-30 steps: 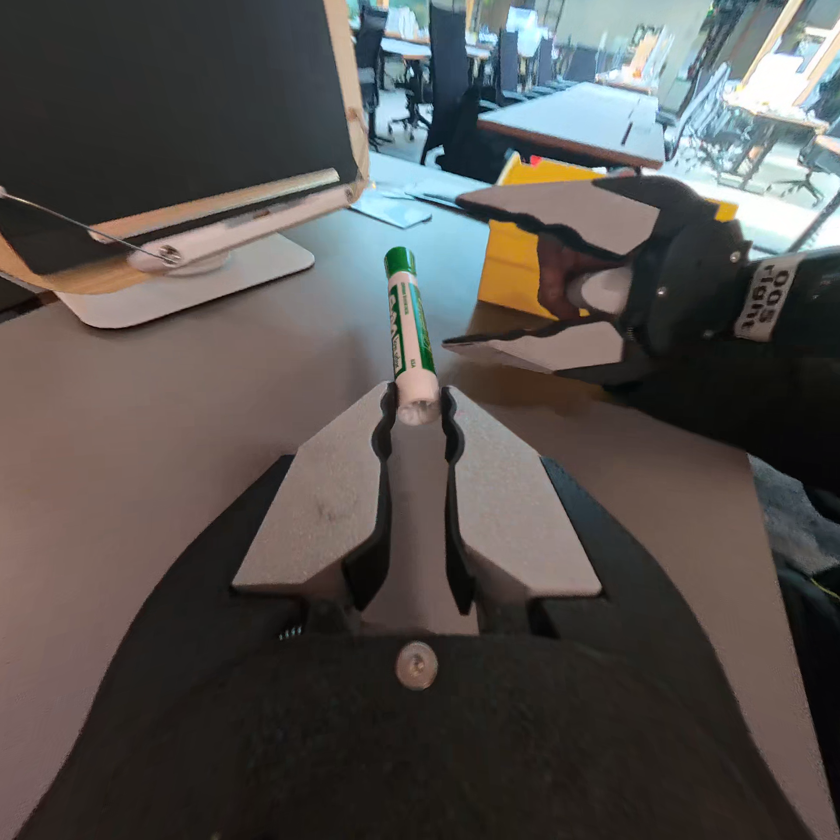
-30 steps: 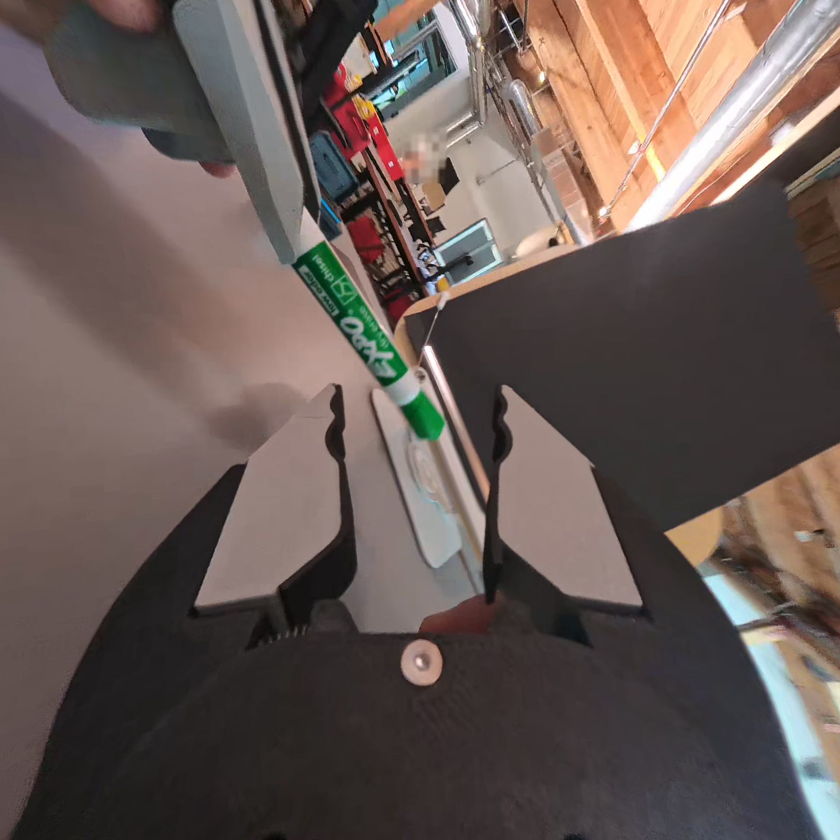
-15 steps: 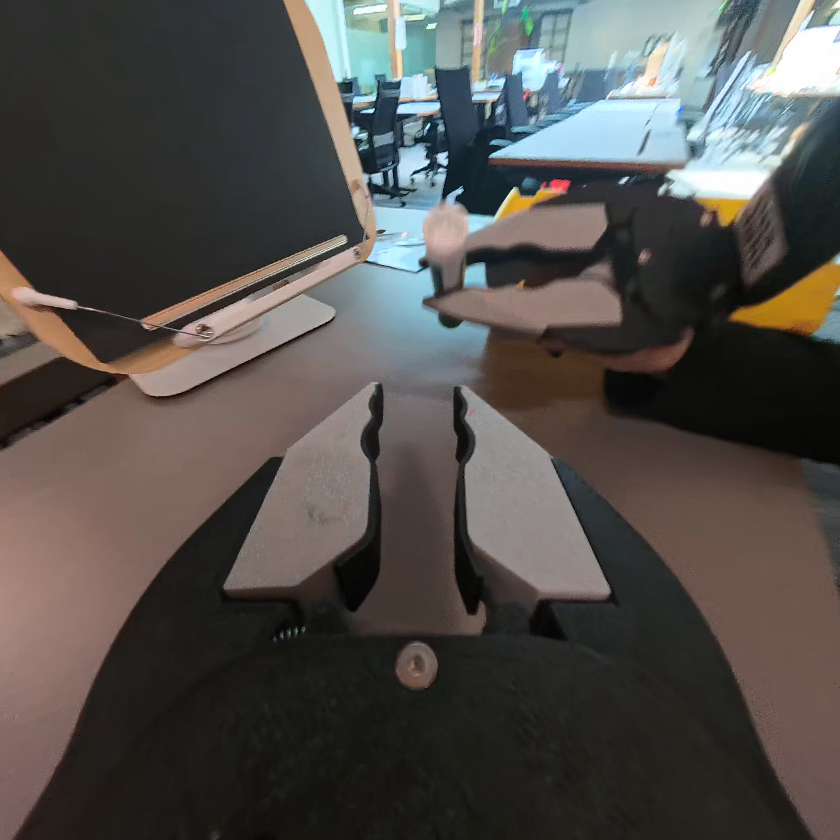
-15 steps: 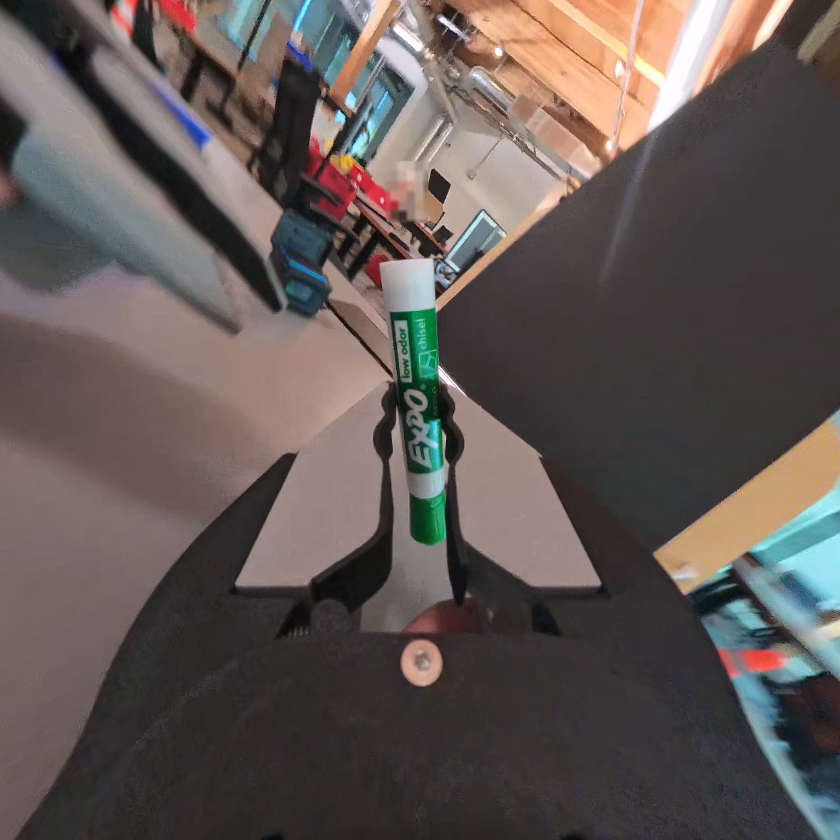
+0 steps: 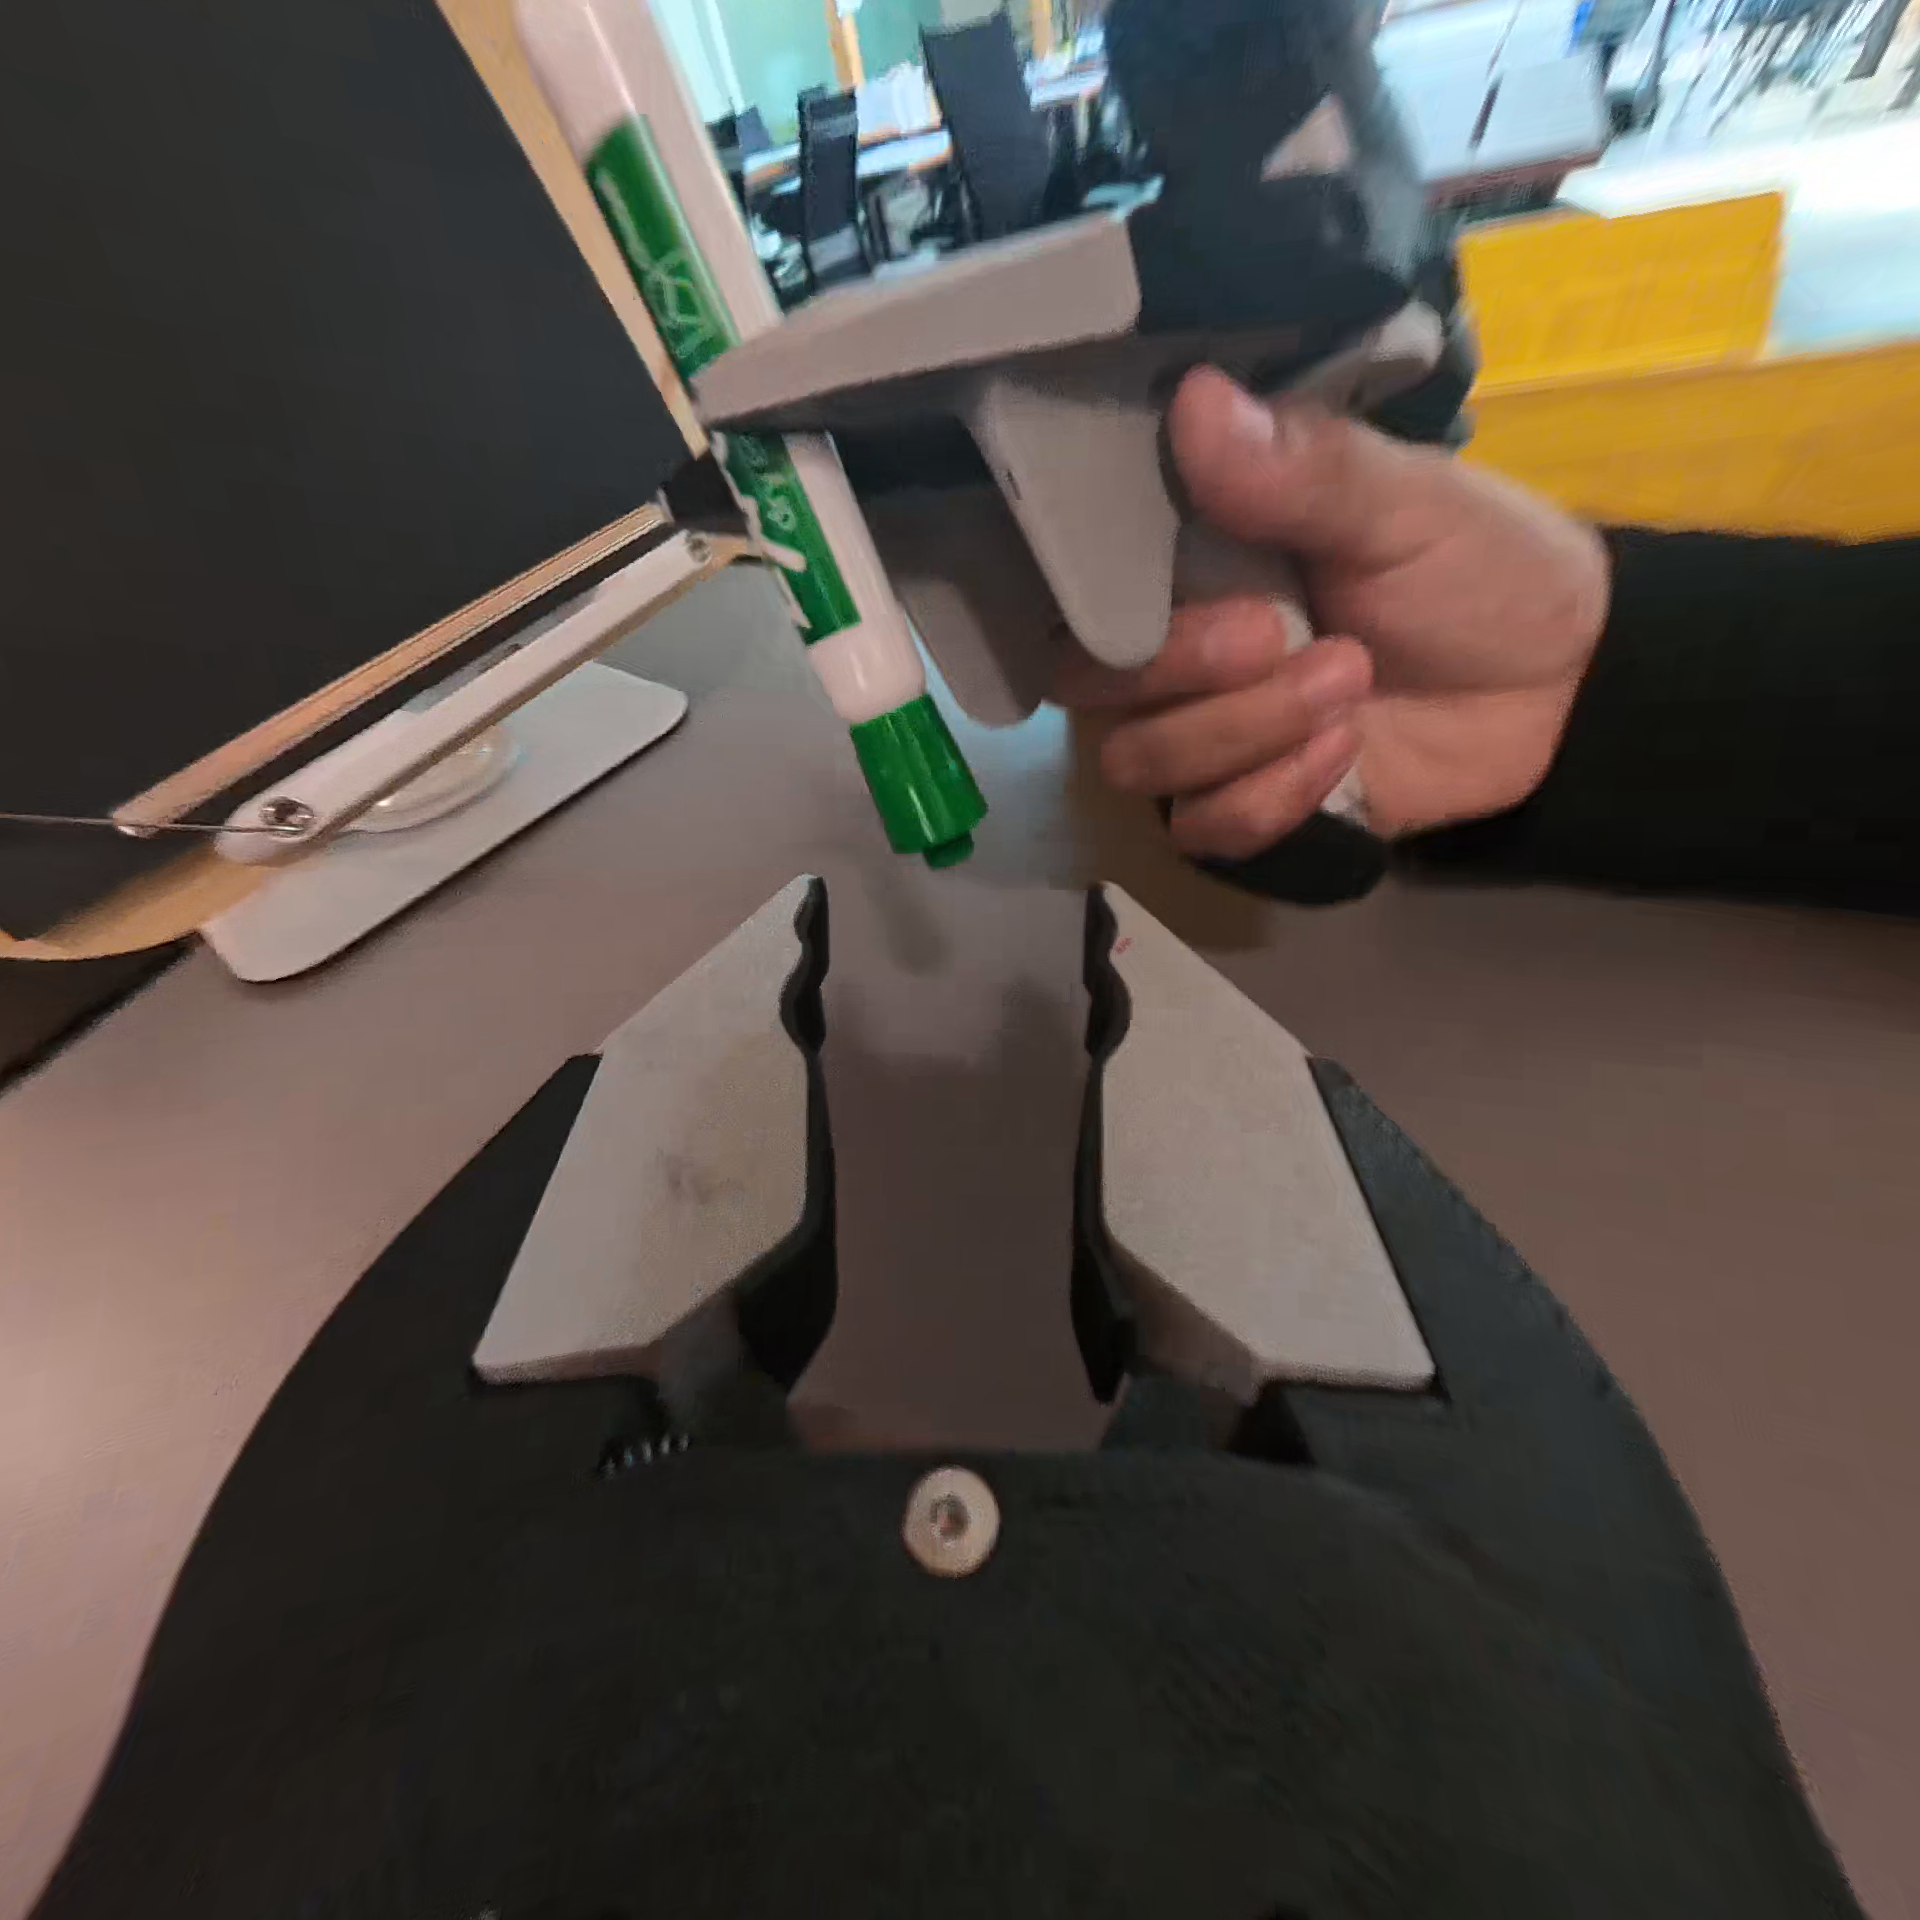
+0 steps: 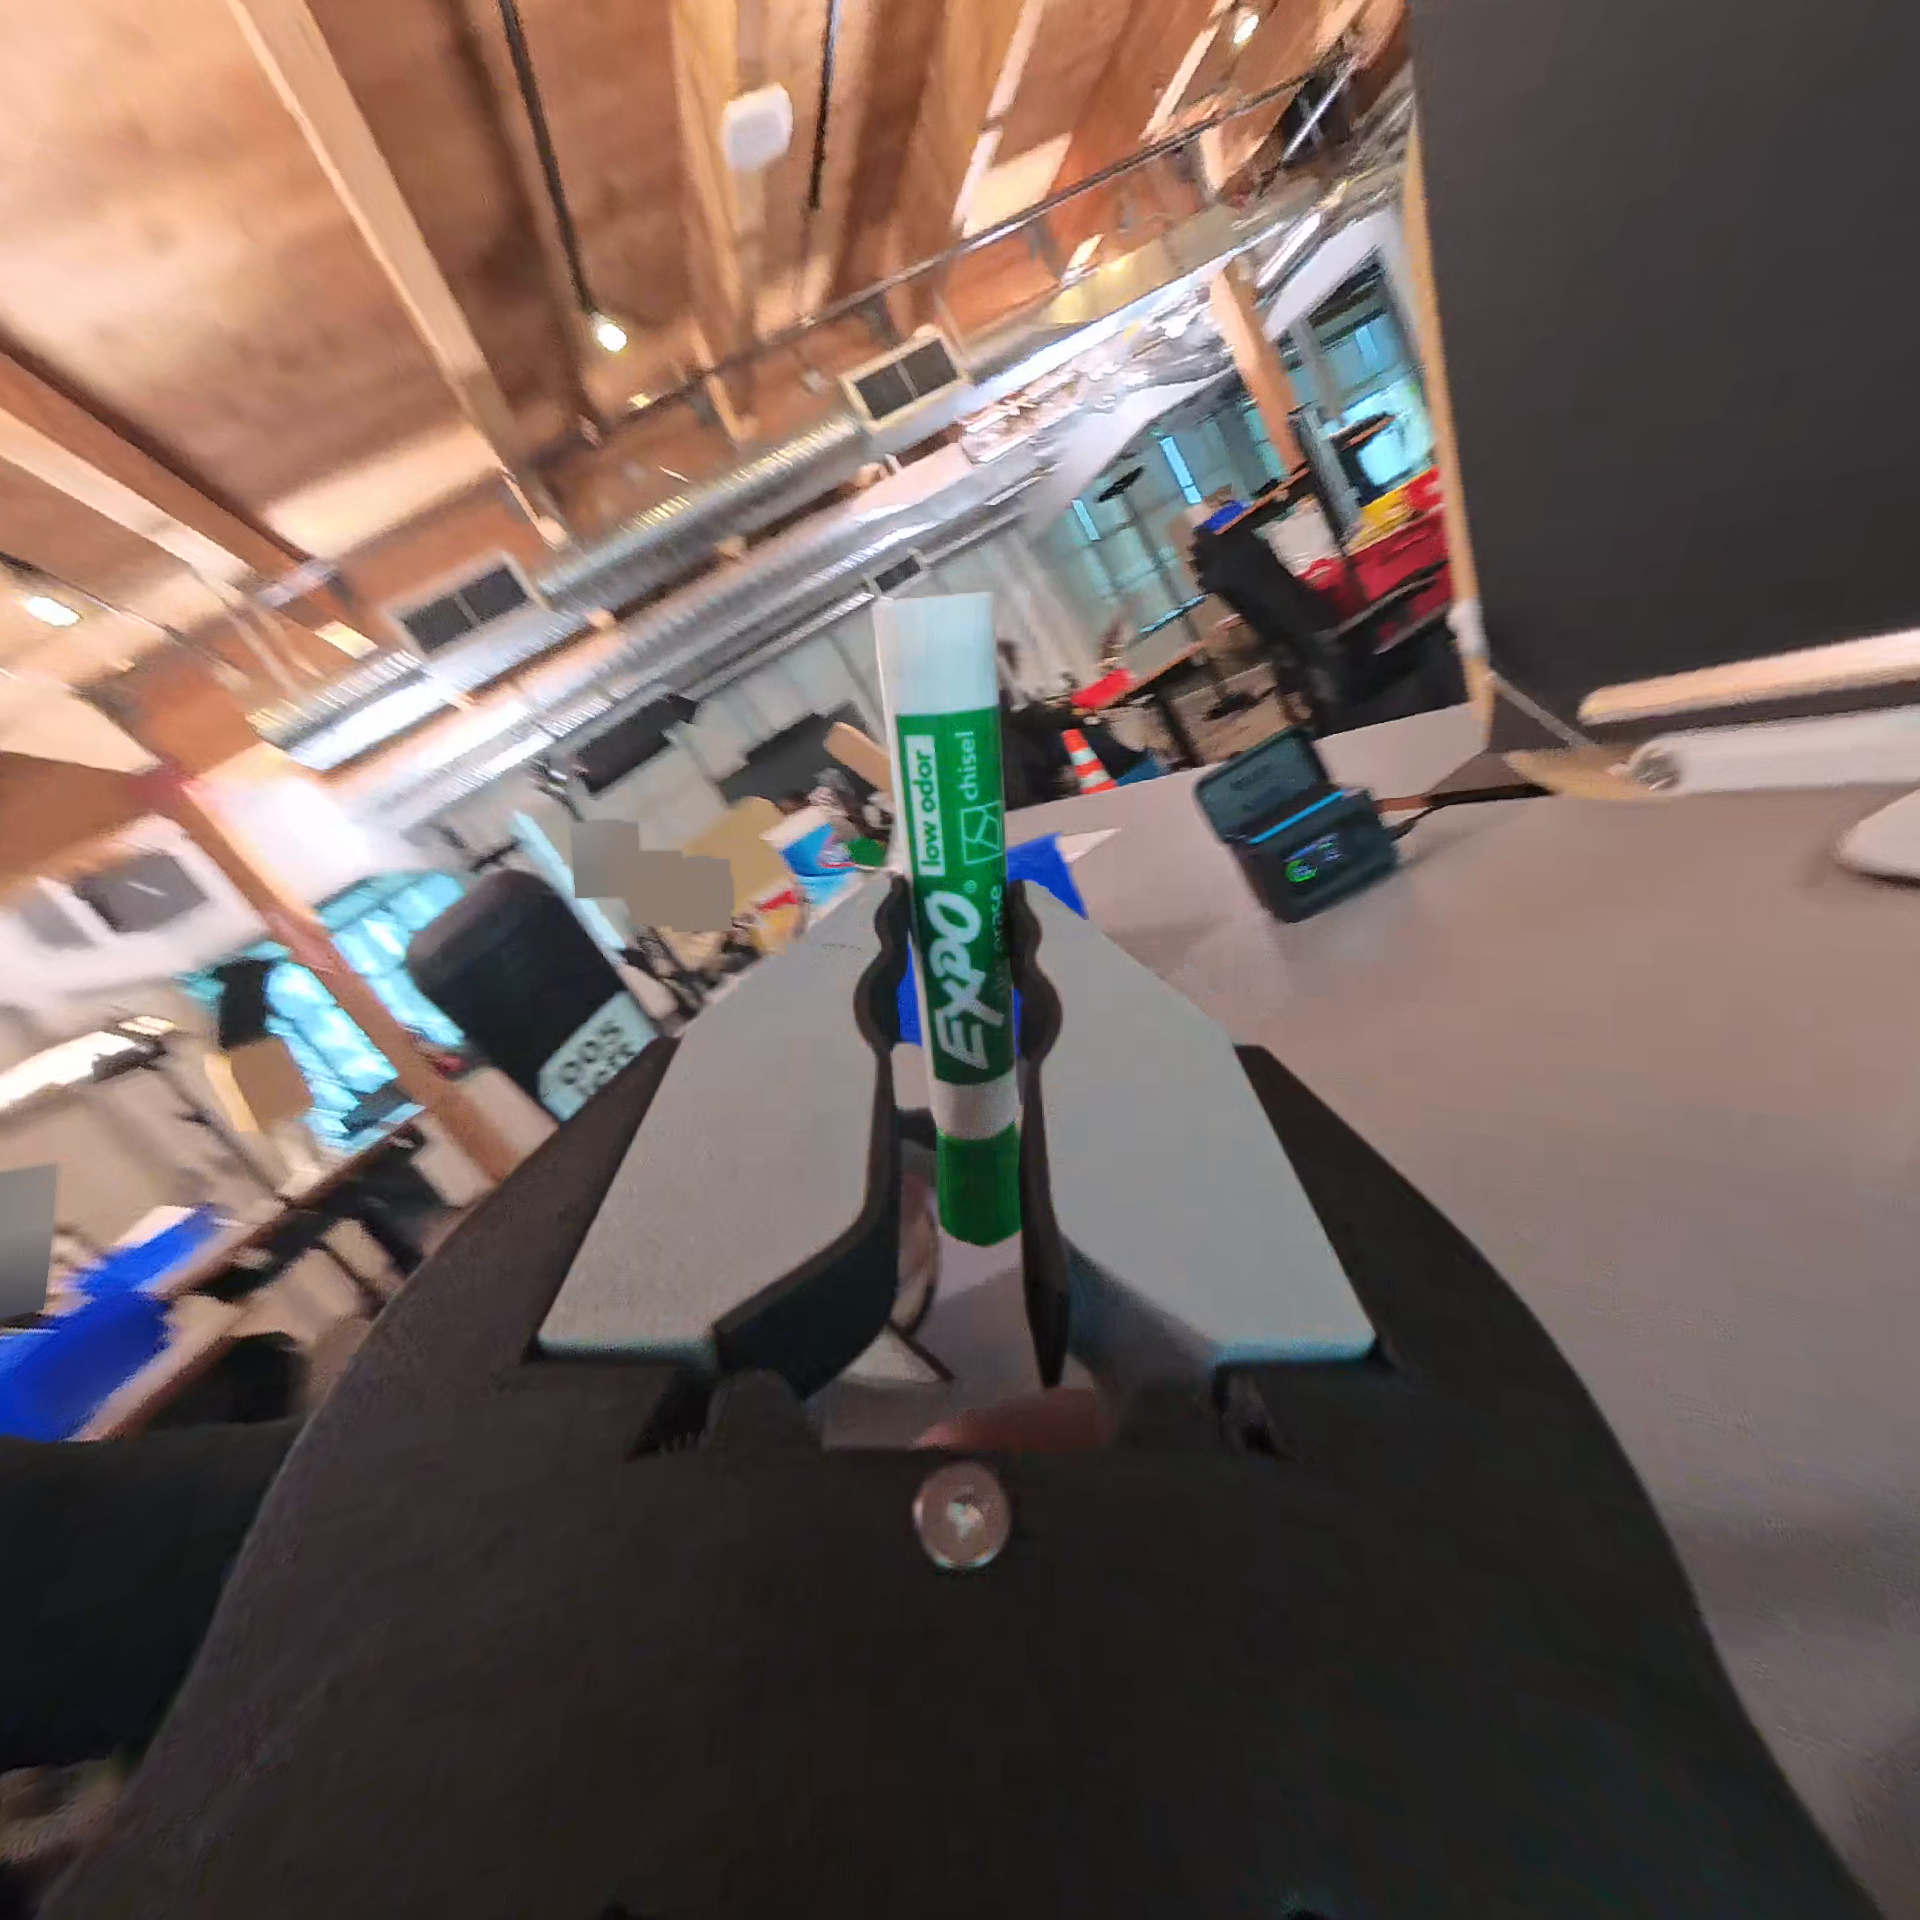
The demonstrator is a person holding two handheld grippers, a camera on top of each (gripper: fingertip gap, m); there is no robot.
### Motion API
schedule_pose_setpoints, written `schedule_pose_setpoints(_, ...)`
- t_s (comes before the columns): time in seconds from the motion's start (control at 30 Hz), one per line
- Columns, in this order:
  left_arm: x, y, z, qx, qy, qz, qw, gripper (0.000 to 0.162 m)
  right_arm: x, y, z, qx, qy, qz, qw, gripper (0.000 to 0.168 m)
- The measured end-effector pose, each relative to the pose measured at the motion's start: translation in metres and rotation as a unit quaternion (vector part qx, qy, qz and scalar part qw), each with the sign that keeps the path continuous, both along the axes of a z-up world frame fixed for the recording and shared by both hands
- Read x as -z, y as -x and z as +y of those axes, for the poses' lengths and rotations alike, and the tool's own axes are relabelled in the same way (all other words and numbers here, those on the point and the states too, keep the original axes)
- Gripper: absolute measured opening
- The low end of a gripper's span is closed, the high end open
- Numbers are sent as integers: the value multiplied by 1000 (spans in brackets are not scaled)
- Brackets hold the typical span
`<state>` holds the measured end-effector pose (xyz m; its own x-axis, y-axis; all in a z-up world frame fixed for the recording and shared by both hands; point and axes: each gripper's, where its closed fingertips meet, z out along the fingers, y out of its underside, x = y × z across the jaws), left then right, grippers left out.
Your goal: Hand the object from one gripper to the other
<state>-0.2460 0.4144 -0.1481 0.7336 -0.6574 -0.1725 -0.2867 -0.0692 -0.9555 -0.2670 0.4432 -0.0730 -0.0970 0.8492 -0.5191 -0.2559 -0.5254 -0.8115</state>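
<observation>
A green and white marker [image 6: 951, 925] stands upright between the fingers of my right gripper [image 6: 954, 909], which is shut on its middle, green cap end down. In the left wrist view the same marker [image 5: 790, 520] hangs tilted from the right gripper [image 5: 727, 400], cap down, just above and ahead of my left gripper [image 5: 948, 906]. My left gripper is open and empty over the brown table [image 5: 1558, 1039]. A hand [image 5: 1351, 623] holds the right gripper's handle.
A black board on a white stand [image 5: 447, 790] sits at the left of the table. A yellow bin [image 5: 1662, 343] is at the back right. A small dark box [image 6: 1294, 831] sits on the table in the right wrist view. The gap from one gripper's tips to the other's is roughly 8 cm.
My left gripper let go of the marker and opened wider. My right gripper closed on the marker, took it, swung upward and now holds it close above the left fingers.
</observation>
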Motion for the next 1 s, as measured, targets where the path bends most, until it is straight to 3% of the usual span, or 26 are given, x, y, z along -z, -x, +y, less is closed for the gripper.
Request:
schedule_pose_setpoints(0.17, -18, 4, -4, 13, 9, -65, 998, 46, 1, 5, -7, -67, 79, 37, 994, 15)
schedule_pose_setpoints(0.27, -21, 1, -7, 29, 23, -94, 995, 32, 7, 12, -16, -89, 80, 23, 993, 15)
schedule_pose_setpoints(0.3, -21, 1, -7, 33, 28, -103, 994, 21, 10, 15, -19, -89, 69, 13, 994, 15)
schedule_pose_setpoints(0.43, -13, 16, 0, 11, 47, -91, 995, 15, 15, 15, -18, -55, -1, -34, 998, 17)
schedule_pose_setpoints(0.57, -6, 49, 12, -61, 55, -56, 995, 14, 19, 2, 2, 55, -133, -119, 982, 29)
schedule_pose_setpoints(0.63, 5, 70, 20, -118, 48, 17, 992, 15, 31, -1, 10, 124, -244, -199, 941, 35)
schedule_pose_setpoints(0.73, 20, 100, 27, -197, 3, 192, 961, 15, 59, 3, 15, 195, -425, -319, 824, 40)
schedule_pose_setpoints(0.8, 30, 103, 28, -199, -10, 276, 940, 15, 81, 11, 10, 197, -525, -373, 739, 41)
schedule_pose_setpoints(0.87, 38, 98, 27, -180, -27, 340, 923, 14, 99, 16, 7, 191, -585, -408, 675, 47)
schedule_pose_setpoints(0.93, 41, 94, 25, -166, -46, 389, 905, 14, 102, 21, 5, 193, -602, -412, 656, 58)
schedule_pose_setpoints(1.0, 39, 90, 24, -154, -74, 428, 887, 14, 95, 22, 3, 205, -612, -398, 652, 59)
